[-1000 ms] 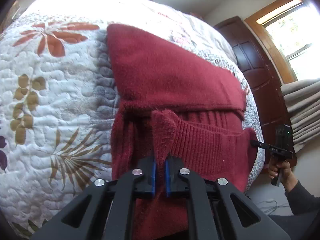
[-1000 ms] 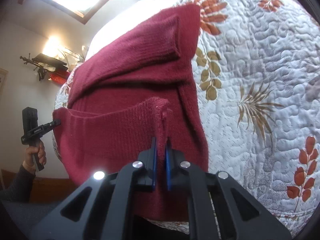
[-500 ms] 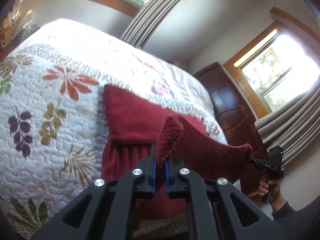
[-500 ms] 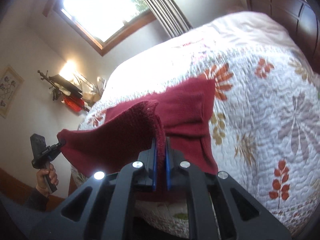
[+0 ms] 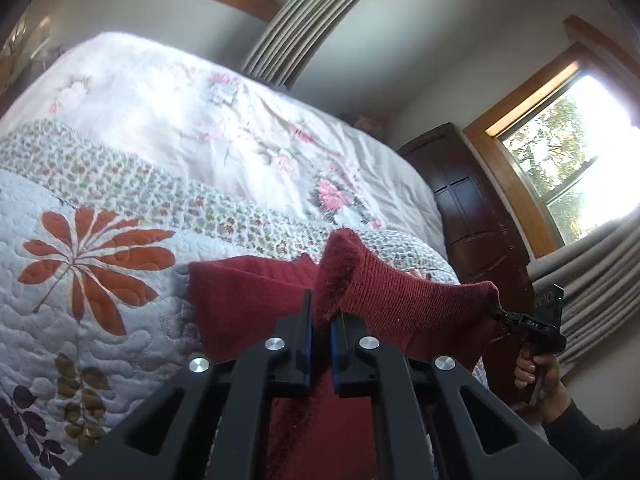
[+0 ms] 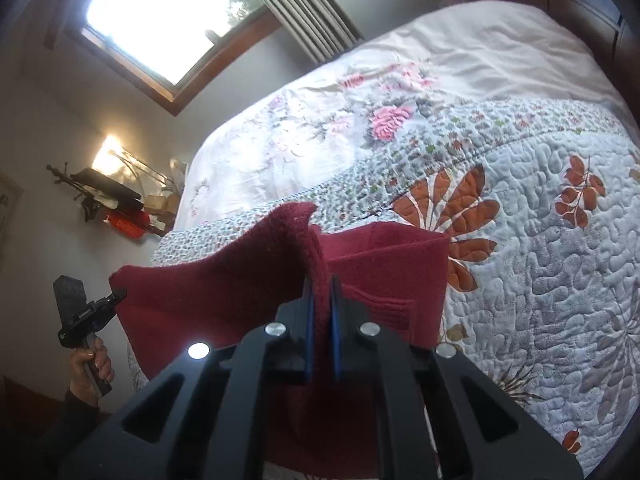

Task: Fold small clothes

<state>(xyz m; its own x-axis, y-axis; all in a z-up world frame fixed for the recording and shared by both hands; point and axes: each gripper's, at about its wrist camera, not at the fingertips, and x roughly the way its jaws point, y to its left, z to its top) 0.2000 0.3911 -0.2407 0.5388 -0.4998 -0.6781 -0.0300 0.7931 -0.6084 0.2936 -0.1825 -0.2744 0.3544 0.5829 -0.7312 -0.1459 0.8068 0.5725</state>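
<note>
Nearest in the left wrist view: left tool [image 5: 320, 320] pinching shut on one corner of the maroon knit sweater [image 5: 400, 300], blue pads closing on a raised ridge of fabric at 12 o'clock from the lens. Same picture in the right wrist view: right tool [image 6: 320, 300] clamping the opposite corner, cloth peaking up between the pads.

Spanning between the two tools: the lifted hem edge, long axis running side to side, sagging a little in the middle and hanging above the rest of the garment. Each tool showing in the other's view, right one at 3 o'clock on the left camera, left one at 9 o'clock on the right camera, gripped by a hand [image 5: 536, 372].

Beyond the raised edge, toward 12 o'clock: the remaining sweater lying flat on the quilt [image 5: 100, 320], far edge squared off near the orange leaf print. Judging from that, carrying both corners forward and down onto that far edge, both tools equally near.

Farther: pale floral bedspread [image 5: 200, 120], curtains, windows, dark wardrobe.

Hidden: sleeves, neckline and the near part of the garment beneath the tool bodies; layers already folded under hard to count.
</note>
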